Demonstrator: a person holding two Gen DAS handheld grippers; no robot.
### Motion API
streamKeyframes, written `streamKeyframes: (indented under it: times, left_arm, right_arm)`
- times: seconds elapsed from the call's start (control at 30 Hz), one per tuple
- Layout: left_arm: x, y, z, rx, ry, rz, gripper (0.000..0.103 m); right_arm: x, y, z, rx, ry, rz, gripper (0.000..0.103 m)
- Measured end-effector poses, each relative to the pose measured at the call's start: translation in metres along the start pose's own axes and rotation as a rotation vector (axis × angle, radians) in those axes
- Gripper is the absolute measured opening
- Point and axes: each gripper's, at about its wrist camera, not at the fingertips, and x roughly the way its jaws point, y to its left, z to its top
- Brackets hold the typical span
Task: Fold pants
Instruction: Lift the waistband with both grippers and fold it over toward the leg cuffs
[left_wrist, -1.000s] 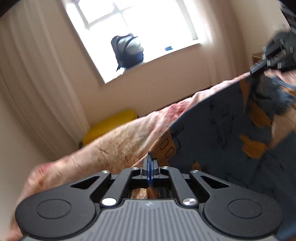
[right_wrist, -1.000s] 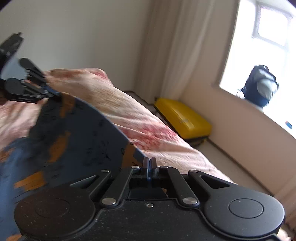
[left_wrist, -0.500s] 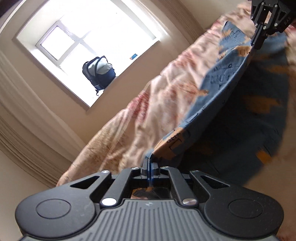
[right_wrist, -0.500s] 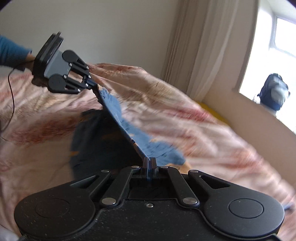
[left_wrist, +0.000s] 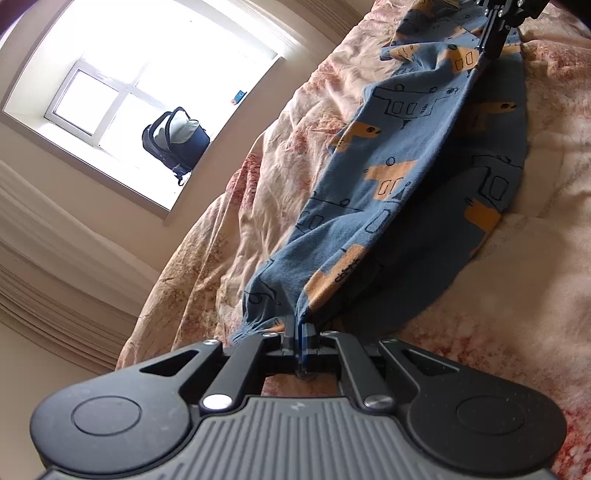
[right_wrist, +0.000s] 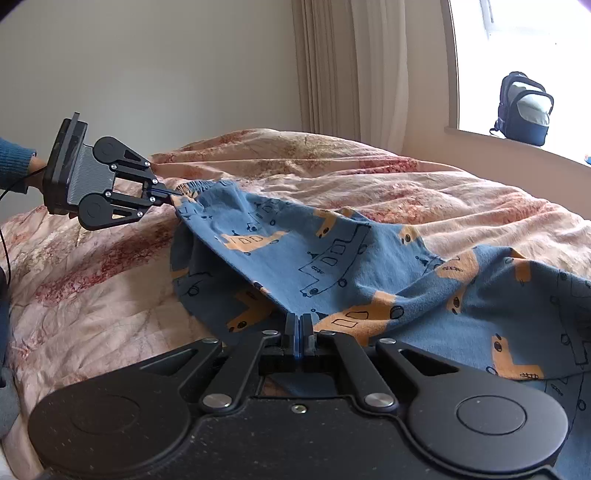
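Blue pants (left_wrist: 406, 147) printed with orange vehicles lie stretched over a pink floral duvet (left_wrist: 535, 314). My left gripper (left_wrist: 301, 326) is shut on the gathered edge at one end of the cloth. The right gripper (left_wrist: 495, 22) shows at the top right of the left wrist view, pinching the far end. In the right wrist view my right gripper (right_wrist: 299, 321) is shut on a fold of the pants (right_wrist: 332, 258). The left gripper (right_wrist: 166, 195) holds the waistband at the left, held by a hand in a blue sleeve (right_wrist: 14, 162). The edge runs taut between them, just above the duvet (right_wrist: 92, 277).
A dark backpack (left_wrist: 175, 142) stands on the windowsill under a bright window; it also appears as the backpack (right_wrist: 524, 109) at the right. Pale curtains (right_wrist: 351, 66) hang beside a plain wall. The bedding is wrinkled all around the pants.
Both grippers have come down toward the bed with the pants. The cloth hung in the air before and now lies draped on the duvet. The left wrist view has rolled.
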Motion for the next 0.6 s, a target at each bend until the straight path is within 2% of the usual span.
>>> streamKeyframes:
  times: [0.17,0.3,0.53,0.6]
  left_arm:
    - [0.002,0.000,-0.001,-0.005,0.006,-0.010,0.001]
    - [0.001,-0.001,-0.004,0.008,0.007,-0.013,0.001]
    - [-0.002,0.004,-0.002,0.000,-0.004,-0.010,0.001]
    - [-0.002,0.005,-0.001,0.000,-0.006,-0.010,0.001]
  right_arm:
    - [0.005,0.008,0.000,-0.095,0.017,-0.035,0.000]
    - [0.012,0.017,-0.002,-0.170,0.047,-0.066,0.014]
    - [0.018,0.024,-0.001,-0.256,0.062,-0.085,0.016]
    - [0.018,0.027,-0.002,-0.280,0.067,-0.075,0.021]
